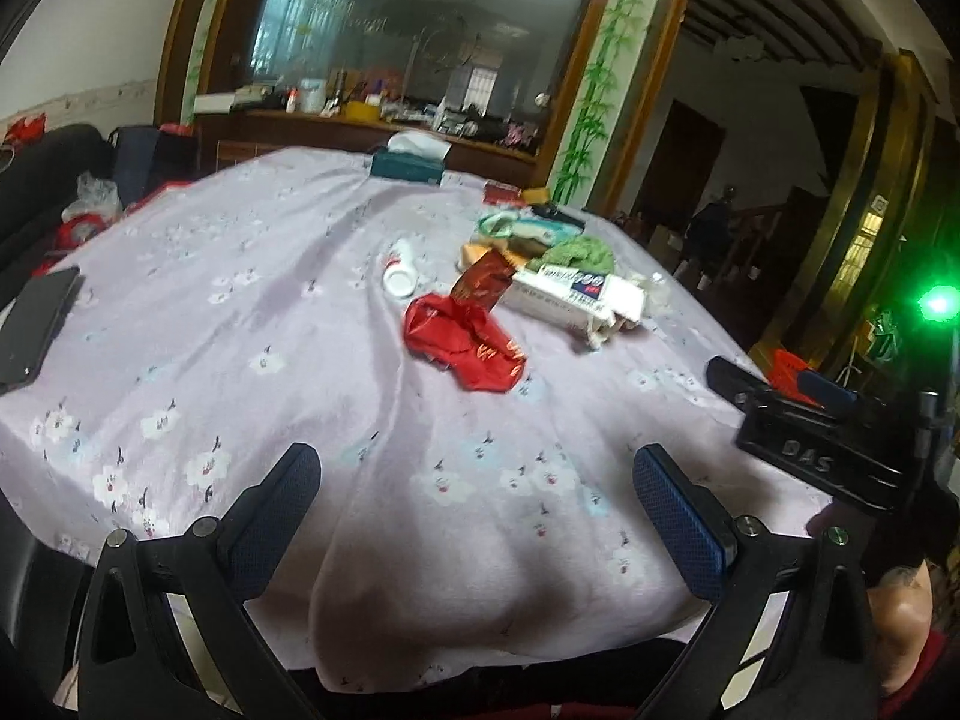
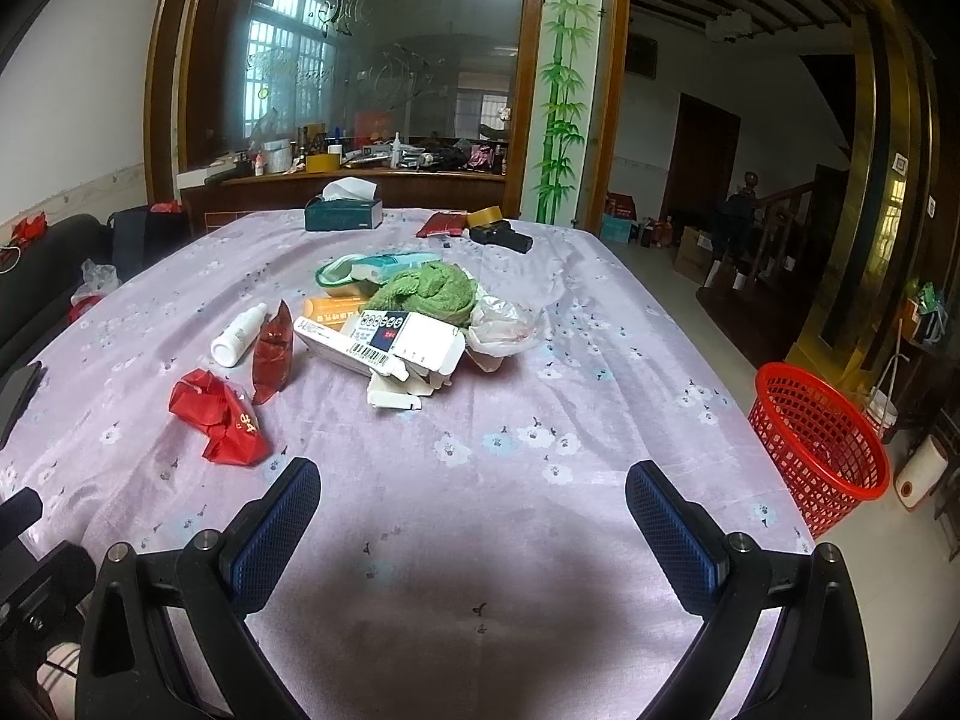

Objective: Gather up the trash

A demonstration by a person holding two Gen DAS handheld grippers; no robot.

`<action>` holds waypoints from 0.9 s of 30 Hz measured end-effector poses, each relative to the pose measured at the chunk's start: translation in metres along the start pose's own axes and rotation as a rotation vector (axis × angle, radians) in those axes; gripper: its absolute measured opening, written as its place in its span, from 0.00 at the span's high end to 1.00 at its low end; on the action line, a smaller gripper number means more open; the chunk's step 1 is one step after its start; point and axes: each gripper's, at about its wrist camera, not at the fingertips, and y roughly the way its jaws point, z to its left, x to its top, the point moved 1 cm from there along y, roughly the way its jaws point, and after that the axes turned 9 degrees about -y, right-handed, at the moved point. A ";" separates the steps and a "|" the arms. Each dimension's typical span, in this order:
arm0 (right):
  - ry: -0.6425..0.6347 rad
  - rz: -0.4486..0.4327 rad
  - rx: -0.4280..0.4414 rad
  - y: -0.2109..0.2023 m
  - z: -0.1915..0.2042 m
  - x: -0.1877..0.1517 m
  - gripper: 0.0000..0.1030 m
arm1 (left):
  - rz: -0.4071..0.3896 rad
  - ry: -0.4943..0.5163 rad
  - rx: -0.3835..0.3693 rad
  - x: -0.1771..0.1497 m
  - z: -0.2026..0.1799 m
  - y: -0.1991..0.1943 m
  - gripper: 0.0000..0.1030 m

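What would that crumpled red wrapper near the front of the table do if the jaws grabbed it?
The crumpled red wrapper looks like thin, shiny foil or plastic, so it would probably squash and flop rather than hold its shape. It seems very light, so a push might only slide it across the tablecloth. Its glossy surface could be slippery.

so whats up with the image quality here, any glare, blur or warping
Left wrist view: strong green flare at the right edge, items slightly soft, the tablecloth bulging from fisheye warp. Right wrist view: sharper, a dark shadow on the cloth between the tongs, the glass partition hazy with reflections.
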 end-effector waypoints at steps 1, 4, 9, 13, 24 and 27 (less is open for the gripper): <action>0.002 0.000 0.002 0.000 0.000 0.000 0.00 | 0.010 -0.005 0.000 0.001 0.001 0.003 0.00; 0.005 0.004 -0.002 0.001 0.000 0.000 0.00 | 0.025 -0.013 0.013 0.003 0.007 0.008 0.00; 0.005 0.007 0.003 0.002 0.000 -0.001 0.00 | 0.057 -0.032 0.017 0.009 0.015 0.017 0.00; 0.009 0.014 0.008 0.004 -0.001 -0.002 0.00 | 0.074 -0.023 0.021 0.015 0.017 0.024 0.00; 0.005 0.024 0.023 0.010 -0.001 -0.001 0.00 | 0.084 0.021 0.014 0.037 0.010 0.039 0.00; 0.000 0.026 0.025 0.012 0.001 0.000 0.00 | 0.093 0.055 0.017 0.042 0.004 0.045 0.00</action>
